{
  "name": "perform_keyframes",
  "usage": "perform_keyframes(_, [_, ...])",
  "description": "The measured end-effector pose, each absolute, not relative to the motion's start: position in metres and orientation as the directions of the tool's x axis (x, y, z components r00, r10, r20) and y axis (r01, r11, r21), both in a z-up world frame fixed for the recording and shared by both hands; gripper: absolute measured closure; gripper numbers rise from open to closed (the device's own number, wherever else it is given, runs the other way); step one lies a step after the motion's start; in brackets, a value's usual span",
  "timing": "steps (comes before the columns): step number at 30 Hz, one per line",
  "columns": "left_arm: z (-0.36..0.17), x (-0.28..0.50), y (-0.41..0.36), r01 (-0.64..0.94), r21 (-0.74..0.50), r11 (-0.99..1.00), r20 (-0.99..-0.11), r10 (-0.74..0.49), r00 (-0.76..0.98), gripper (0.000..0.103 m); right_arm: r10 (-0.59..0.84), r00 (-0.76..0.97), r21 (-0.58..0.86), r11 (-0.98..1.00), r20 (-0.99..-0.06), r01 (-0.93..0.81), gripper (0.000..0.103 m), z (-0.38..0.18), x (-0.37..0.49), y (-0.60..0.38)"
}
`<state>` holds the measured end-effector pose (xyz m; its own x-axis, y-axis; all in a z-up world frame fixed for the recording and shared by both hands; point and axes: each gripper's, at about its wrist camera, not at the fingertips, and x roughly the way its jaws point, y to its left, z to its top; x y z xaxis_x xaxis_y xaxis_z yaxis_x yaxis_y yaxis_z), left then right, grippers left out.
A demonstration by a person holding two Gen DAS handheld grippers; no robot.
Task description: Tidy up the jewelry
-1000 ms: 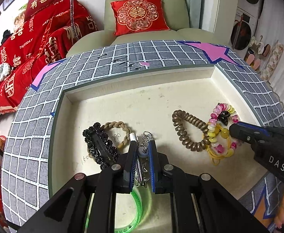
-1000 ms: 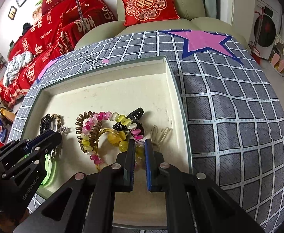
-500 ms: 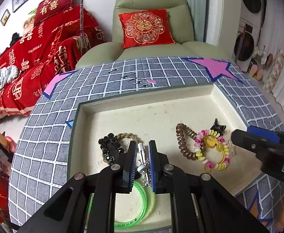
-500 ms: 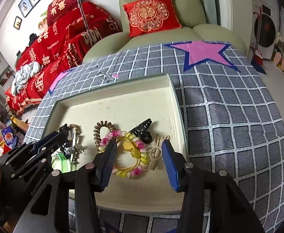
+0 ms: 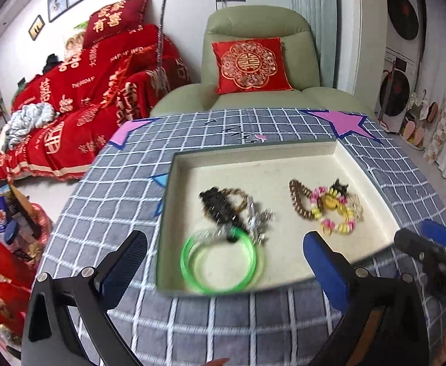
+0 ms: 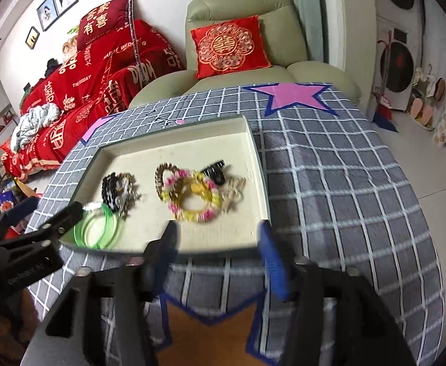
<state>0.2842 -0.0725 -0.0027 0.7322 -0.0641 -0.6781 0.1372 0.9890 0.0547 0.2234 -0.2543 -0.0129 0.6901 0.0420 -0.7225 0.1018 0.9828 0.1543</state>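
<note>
With both the left gripper (image 5: 223, 262) and right gripper (image 6: 218, 256) just spread wide and empty, the jewelry sits in the tray (image 5: 253, 158) mid-frame, where the touching bracelets (image 6: 192, 195) may snag if lifted.

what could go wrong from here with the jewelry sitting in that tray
1. The silver charm piece, black beaded piece and green bangle overlap in one heap, so lifting one could drag the others along.
2. The pink and yellow bead bracelet lies over the brown coil tie and beside the black claw clip; these may snag too.
3. The bangle sits near the tray's front wall, close to the table edge. A nudge from either open tool, left or right, could shift the tray.
</note>
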Motion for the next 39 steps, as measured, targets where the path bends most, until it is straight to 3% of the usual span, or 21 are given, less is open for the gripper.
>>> perform_keyframes(1, [-0.002,0.275,-0.069,0.128,0.055,0.99,-0.672,-0.058,0.738,0.0,0.032,0.7,0.15,0.983,-0.714,0.108,0.011,-0.013,0.215,-0.253])
perform_keyframes(15, [0.004,0.207,-0.047,0.041,0.071,0.997,-0.609,0.011,0.793,0.0,-0.068,0.809,0.01,0.996,-0.583,0.092,0.008,0.001,0.149,-0.217])
perform_keyframes(39, [0.008,0.186,-0.038,0.028,0.063,0.998,-0.586,0.015,0.81,0.0,-0.092,0.821,-0.004,0.994,-0.563,0.108,0.008,0.009,0.126,-0.208])
